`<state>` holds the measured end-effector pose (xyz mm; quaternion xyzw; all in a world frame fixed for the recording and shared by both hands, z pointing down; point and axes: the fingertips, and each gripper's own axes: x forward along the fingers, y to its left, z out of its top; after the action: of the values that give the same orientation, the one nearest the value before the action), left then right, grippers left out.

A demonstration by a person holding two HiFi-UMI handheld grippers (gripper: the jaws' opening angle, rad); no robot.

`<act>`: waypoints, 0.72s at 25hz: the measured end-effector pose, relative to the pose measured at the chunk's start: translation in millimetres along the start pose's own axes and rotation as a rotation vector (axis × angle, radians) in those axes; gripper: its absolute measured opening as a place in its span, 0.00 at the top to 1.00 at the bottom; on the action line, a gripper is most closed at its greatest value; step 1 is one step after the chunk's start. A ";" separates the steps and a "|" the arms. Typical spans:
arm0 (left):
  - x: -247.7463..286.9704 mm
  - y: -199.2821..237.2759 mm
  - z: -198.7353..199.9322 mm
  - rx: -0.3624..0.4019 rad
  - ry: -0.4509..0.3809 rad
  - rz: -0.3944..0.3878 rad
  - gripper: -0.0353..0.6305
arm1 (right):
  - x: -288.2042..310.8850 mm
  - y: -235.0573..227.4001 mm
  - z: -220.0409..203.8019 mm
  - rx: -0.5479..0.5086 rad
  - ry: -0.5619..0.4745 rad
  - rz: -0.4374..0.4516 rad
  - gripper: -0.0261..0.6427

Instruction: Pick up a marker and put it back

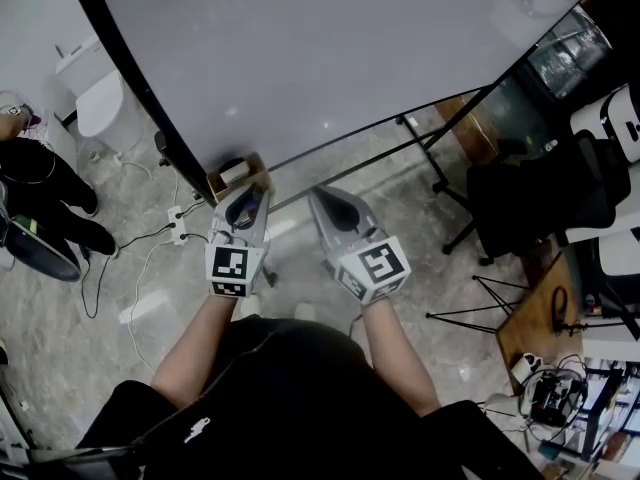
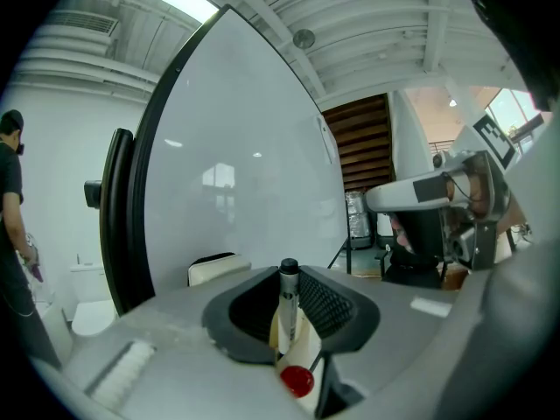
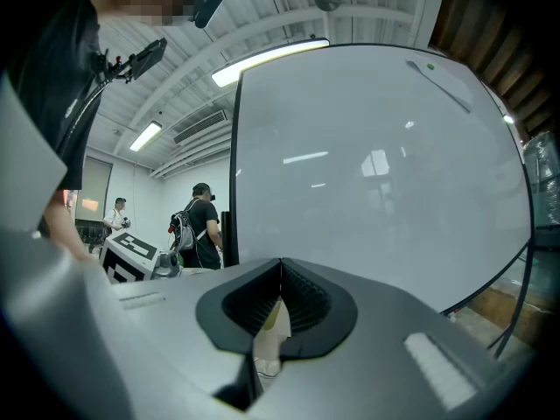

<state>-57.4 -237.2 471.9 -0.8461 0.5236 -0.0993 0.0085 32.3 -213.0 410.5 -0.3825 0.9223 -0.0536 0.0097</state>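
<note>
Closest to my head cam: black shirt, both forearms reaching out in front. Marker is in the L gripper, pinched betw the two ribbed pads, black cap sticking out just past the jaw tips. A red dot shows low at the jaw root; can't tell what it belongs to. R gripper is just beside the L one, apart from it, jaws pressed together w/ nothing betw them. Each gripper carries its tag cube at the wrist end. Both point at the lower edge of the whiteboard, which is blank w/ a black frame. A white block sits at the board's bottom edge, right ahead of the L jaws; from the L gripper view it lies just left of the marker tip. Past that: stone-look floor, a power strip w/ cables on the left, a black chair on the right. A person in dark clothes stands at far left. R gripper view also shows two ppl standing left of the board.
</note>
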 end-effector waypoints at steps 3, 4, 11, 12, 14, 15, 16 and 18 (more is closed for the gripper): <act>0.1 -2.3 -1.1 0.003 0.010 0.001 0.83 | -1.9 -0.9 0.4 0.000 0.003 -0.002 0.95; 0.2 -2.6 -1.7 0.004 0.013 0.001 0.83 | -2.3 -1.1 0.0 0.000 0.005 -0.003 0.95; -0.5 -1.5 -4.7 0.000 0.021 0.007 0.83 | -2.8 0.8 0.4 -0.005 -0.004 0.001 0.95; -0.9 -1.4 -4.6 0.000 0.022 0.008 0.83 | -3.2 1.1 0.6 -0.006 -0.004 0.002 0.95; -2.1 -1.3 -3.6 0.002 0.022 0.009 0.82 | -4.0 2.3 2.2 -0.004 -0.007 0.002 0.95; -2.7 -1.5 -2.9 0.004 0.022 0.009 0.82 | -4.5 2.8 3.3 -0.004 -0.009 0.002 0.95; -3.3 -1.7 -2.2 0.005 0.021 0.009 0.82 | -5.0 3.3 4.3 -0.003 -0.011 0.002 0.95; -4.6 -2.1 -1.4 0.007 0.021 0.009 0.82 | -6.0 4.3 5.4 -0.004 -0.012 0.002 0.95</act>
<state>-57.8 -232.0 472.8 -0.8428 0.5269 -0.1097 0.0063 33.9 -206.2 404.5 -0.3818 0.9228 -0.0493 0.0144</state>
